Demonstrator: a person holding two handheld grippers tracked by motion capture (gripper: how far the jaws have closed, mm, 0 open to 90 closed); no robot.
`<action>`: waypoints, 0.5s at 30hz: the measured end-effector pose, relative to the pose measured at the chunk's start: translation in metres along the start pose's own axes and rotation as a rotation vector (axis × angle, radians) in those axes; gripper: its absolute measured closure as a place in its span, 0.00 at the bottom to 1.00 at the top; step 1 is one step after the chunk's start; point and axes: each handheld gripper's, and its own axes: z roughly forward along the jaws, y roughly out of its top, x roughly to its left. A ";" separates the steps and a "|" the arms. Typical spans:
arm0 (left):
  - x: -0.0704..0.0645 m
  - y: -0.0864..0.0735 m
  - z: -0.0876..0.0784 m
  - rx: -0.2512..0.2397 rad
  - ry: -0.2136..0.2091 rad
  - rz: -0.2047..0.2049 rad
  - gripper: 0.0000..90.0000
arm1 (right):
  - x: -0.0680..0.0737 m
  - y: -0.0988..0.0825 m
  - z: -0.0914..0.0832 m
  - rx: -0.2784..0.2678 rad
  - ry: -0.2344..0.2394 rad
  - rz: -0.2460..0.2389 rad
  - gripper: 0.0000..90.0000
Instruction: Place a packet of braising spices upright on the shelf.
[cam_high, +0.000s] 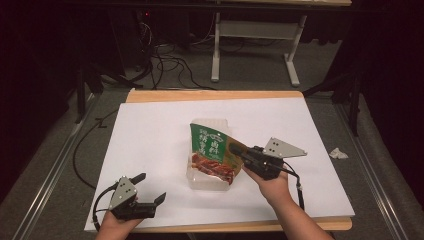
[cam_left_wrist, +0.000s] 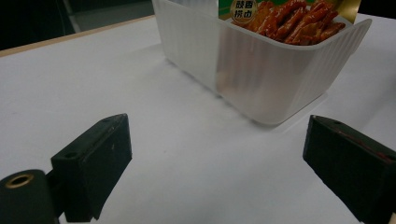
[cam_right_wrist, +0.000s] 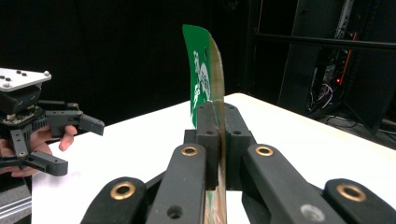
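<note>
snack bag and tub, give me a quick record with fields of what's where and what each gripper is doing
snack bag: green, pinched at its edge by the right gripper, lower end inside the tub
tub: translucent plastic, on the white table
right gripper: shut on the bag
left gripper: open, holding nothing, near the table's front left edge

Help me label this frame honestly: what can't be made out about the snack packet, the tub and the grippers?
- Snack packet: lower end hidden in high view behind the tub wall; top cut by left gripper view's edge.
- Packet print: too small, blurred.
- Tub's floor: hidden by packet, frosted wall.
- Right gripper: pads hidden, clamped on packet.
- Left gripper: open, empty.
</note>
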 end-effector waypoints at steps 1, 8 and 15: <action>0.000 0.000 0.000 0.001 0.001 0.002 0.09 | 0.001 0.000 0.000 0.008 0.001 -0.004 0.94; 0.000 0.000 0.000 0.000 0.001 -0.005 0.09 | 0.001 0.000 0.000 0.025 0.005 -0.008 0.71; -0.001 0.000 0.001 0.004 -0.003 0.001 0.09 | -0.001 0.000 0.002 0.048 0.000 -0.012 0.51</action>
